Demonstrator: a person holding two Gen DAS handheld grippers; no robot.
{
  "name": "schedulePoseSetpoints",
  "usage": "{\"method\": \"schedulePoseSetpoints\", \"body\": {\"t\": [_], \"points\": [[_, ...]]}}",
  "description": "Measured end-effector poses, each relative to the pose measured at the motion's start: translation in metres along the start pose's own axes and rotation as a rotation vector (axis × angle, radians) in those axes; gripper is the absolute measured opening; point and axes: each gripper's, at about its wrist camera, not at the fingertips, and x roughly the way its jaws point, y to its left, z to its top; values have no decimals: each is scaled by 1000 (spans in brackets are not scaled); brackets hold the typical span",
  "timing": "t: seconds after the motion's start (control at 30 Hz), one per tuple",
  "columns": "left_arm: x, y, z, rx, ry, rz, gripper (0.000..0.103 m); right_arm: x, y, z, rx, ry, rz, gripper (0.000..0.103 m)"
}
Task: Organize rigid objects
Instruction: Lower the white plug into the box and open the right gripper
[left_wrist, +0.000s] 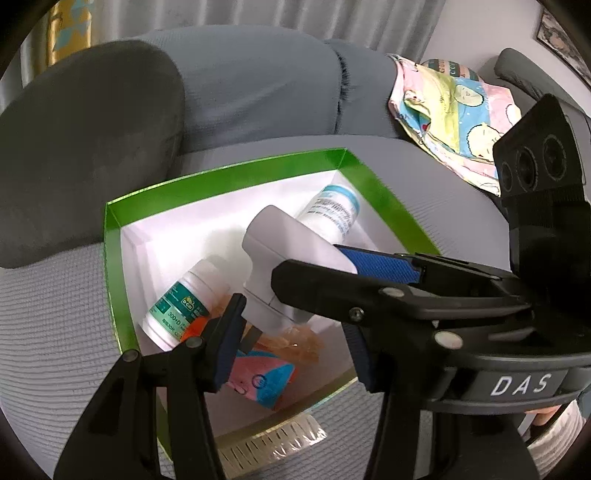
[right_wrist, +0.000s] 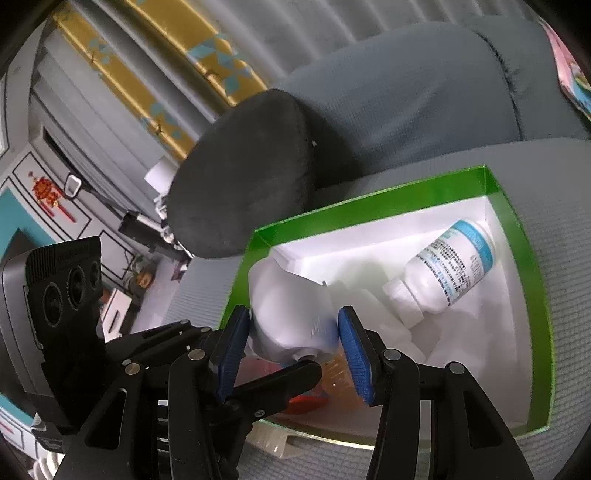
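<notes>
A green-rimmed white box (left_wrist: 114, 236) sits on a grey sofa seat. In it lie a white bottle with a blue band (left_wrist: 332, 210), a white bottle with a green label (left_wrist: 181, 306), a pink and blue carton (left_wrist: 262, 376) and an orange wrapper (left_wrist: 295, 343). My right gripper (right_wrist: 291, 332) is shut on a white plug-like adapter (right_wrist: 284, 306) and holds it over the box; the adapter also shows in the left wrist view (left_wrist: 280, 258). My left gripper (left_wrist: 295, 347) is open just below the adapter, over the carton. The blue-band bottle (right_wrist: 447, 269) lies at the box's far right.
A dark grey cushion (left_wrist: 85, 155) leans on the sofa back at the left. A colourful patterned cloth (left_wrist: 454, 110) lies at the right. A clear plastic packet (left_wrist: 273, 443) lies under the box's near edge. Room furniture (right_wrist: 74, 221) stands beyond the sofa's left end.
</notes>
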Motion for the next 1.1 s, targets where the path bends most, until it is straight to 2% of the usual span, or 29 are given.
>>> {"method": "schedulePoseSetpoints", "body": {"t": [0.6,0.7,0.77,0.87,0.93,1.1], "points": [[19,26,-4,-95,46,6,52,31,3,-2,5,53,-60,53],[17,28,-5,-115,53,21,68,23,3,-1,14,30,-79,56],[11,27,-5,-118,44,40,92,16,1,0,29,5,-87,63],[-3,30,-4,-137,21,35,94,-1,-2,1,48,-33,-104,67],[-9,31,-4,-148,17,43,103,-13,-4,0,49,-51,-112,68],[-32,33,-12,-152,-13,74,102,-44,-4,-9,21,-83,-157,74]]}}
